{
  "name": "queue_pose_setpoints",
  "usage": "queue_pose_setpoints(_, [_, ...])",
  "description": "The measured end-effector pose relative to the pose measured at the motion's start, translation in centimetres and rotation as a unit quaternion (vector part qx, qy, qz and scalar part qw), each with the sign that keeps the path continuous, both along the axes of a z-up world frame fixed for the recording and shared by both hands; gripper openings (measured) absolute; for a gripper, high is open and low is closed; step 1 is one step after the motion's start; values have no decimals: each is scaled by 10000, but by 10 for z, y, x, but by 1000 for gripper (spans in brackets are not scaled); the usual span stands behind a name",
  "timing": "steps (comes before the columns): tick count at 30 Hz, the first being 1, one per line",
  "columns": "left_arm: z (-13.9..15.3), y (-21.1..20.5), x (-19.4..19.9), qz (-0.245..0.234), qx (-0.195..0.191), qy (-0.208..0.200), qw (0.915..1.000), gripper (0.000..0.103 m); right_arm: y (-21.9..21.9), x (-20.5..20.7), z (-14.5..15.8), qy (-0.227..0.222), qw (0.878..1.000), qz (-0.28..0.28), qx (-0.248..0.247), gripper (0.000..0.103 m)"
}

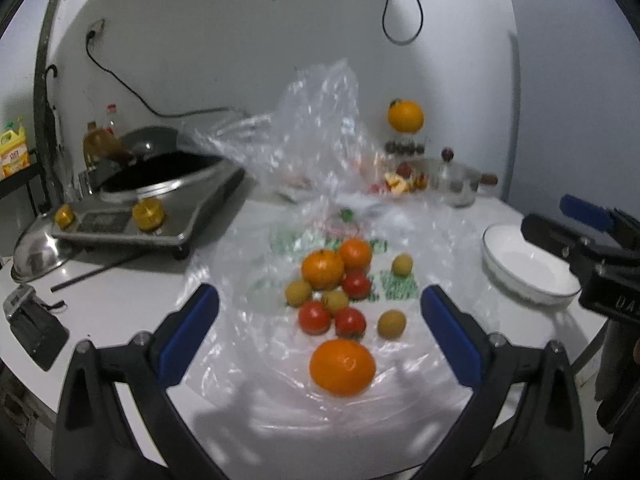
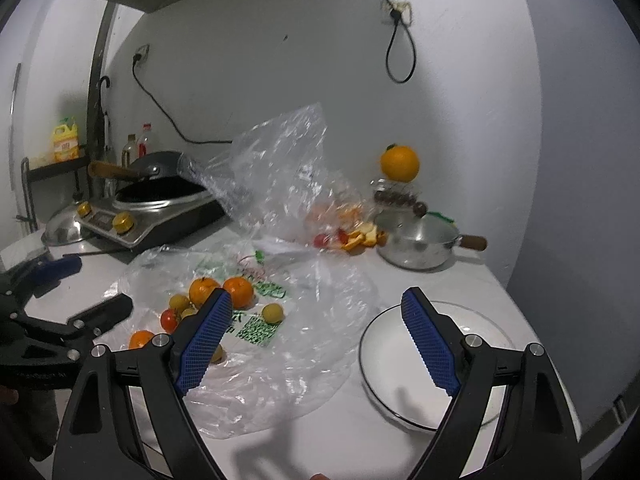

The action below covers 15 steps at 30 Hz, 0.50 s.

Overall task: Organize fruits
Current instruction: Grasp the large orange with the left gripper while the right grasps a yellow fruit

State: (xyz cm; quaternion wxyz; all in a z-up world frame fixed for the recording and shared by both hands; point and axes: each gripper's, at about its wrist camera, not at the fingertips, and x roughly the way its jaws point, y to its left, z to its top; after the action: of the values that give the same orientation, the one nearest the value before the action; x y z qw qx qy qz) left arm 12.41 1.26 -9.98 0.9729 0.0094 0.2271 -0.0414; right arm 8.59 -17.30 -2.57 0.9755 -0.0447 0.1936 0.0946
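Fruit lies loose on a clear plastic bag spread on the white counter. A large orange is nearest, with several red tomatoes, small yellow fruits and two more oranges behind it. My left gripper is open and empty above the pile. My right gripper is open and empty, hovering between the bag and a white plate. The plate also shows at the right of the left wrist view. The fruit pile lies left of the right gripper's fingers.
An induction cooker with a wok stands at the back left, a steel lid beside it. A steel saucepan, orange peels and an orange on a stand sit at the back right. A black device lies at the left.
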Motion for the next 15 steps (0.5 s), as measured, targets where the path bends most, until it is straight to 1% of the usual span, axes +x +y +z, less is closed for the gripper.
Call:
queue_pose_setpoints(1, [-4,-1,2,-36,9,78,10000,99,1,3,-2,40,10000,29,7,88])
queue_pose_setpoints(2, [-9,-1,5,-75,24,173,9998,93,3,7,-5,92,9999,68,13,88])
queue_pose_setpoints(3, [-13,-2,7,-104,40,261,9996,90,4,9,-7,133,9999,97,17,88])
queue_pose_setpoints(4, [-18,-3,10,-122,60,358,9993,90,5,12,-9,180,9998,130,19,88])
queue_pose_setpoints(5, [-21,-3,13,-128,72,419,9990,89,8,15,-12,240,9995,180,12,84])
queue_pose_setpoints(6, [-25,-2,15,-135,80,475,9987,85,10,18,-15,269,9994,214,2,82])
queue_pose_setpoints(7, [-29,-2,19,-141,76,573,9982,82,12,20,-18,308,9992,248,-7,82])
queue_pose_setpoints(9, [-35,0,23,-180,15,720,9972,72,17,26,-22,397,9987,321,-18,82])
queue_pose_setpoints(11, [-40,1,27,-260,-50,840,9961,69,21,31,-27,507,9979,400,-12,81])
queue_pose_setpoints(13, [-43,-1,28,-368,-106,890,9953,69,26,36,-32,666,9966,493,6,76])
queue_pose_setpoints(15, [-45,-5,28,-461,-106,943,9944,67,32,43,-39,885,9943,597,36,67])
